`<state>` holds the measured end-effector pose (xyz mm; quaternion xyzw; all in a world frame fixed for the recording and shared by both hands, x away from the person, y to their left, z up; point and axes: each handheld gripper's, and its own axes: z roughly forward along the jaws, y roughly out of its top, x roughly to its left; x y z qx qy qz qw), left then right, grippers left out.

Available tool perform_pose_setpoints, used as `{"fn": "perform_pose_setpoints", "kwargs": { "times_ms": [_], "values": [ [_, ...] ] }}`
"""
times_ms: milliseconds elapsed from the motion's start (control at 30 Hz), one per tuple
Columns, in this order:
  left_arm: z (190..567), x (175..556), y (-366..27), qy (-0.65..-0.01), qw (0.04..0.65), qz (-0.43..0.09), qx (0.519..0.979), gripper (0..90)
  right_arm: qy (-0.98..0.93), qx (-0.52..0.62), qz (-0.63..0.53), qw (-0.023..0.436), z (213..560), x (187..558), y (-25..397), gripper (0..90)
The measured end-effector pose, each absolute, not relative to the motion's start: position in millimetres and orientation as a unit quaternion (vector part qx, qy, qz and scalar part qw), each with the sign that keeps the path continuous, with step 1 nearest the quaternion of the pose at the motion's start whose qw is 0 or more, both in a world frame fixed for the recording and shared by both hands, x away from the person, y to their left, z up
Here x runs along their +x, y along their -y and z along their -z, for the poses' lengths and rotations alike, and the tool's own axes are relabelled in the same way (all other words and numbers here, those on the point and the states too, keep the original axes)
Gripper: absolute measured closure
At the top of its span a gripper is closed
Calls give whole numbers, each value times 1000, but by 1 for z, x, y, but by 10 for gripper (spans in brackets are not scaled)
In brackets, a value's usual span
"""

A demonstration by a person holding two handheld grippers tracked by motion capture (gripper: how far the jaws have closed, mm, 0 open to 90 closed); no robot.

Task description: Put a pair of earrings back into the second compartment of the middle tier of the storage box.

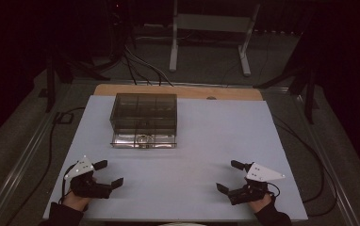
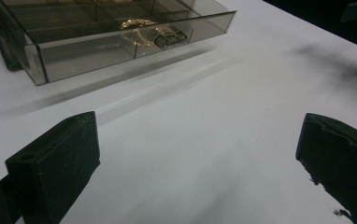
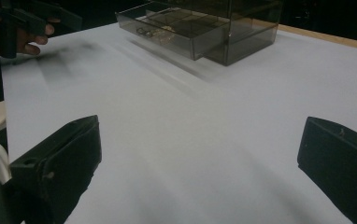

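Jaws, both grippers: spread wide, nothing between them.

Left gripper (image 1: 107, 173): held in a hand (image 1: 77, 200) at the near left of the table, low over the white surface, pointing inward toward the middle. Grey three-cornered plate on top. In the left gripper view its two black jaws stand far apart with bare white table (image 2: 204, 140) between.

Right gripper (image 1: 229, 176): held at the near right of the table, mirroring the left, grey plate on top, cable trailing behind. Jaws released, bare surface between them in the right gripper view.

Drawer box (image 1: 143, 113): smoked clear plastic, on the far left-centre of the white table top, well apart from both grippers.

Drawer (image 1: 143, 140): lowest one, pulled out toward the person, divided into compartments.

Contents: small metallic item (image 2: 141, 29), looped or chain-like with a darker clasp-shaped piece beside it, lying in a front compartment of the open drawer; exact kind cannot be told.
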<state>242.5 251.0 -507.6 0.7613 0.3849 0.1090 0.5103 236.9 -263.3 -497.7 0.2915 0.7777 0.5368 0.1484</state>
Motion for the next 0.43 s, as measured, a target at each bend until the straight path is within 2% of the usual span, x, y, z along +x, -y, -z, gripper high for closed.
{"fn": "perform_pose_setpoints", "kwargs": {
  "times_ms": [433],
  "values": [
    [507,242,-244,-370,508,-111,770,6,-778,293,-535,148,498,238,263,0]
  ]
}}
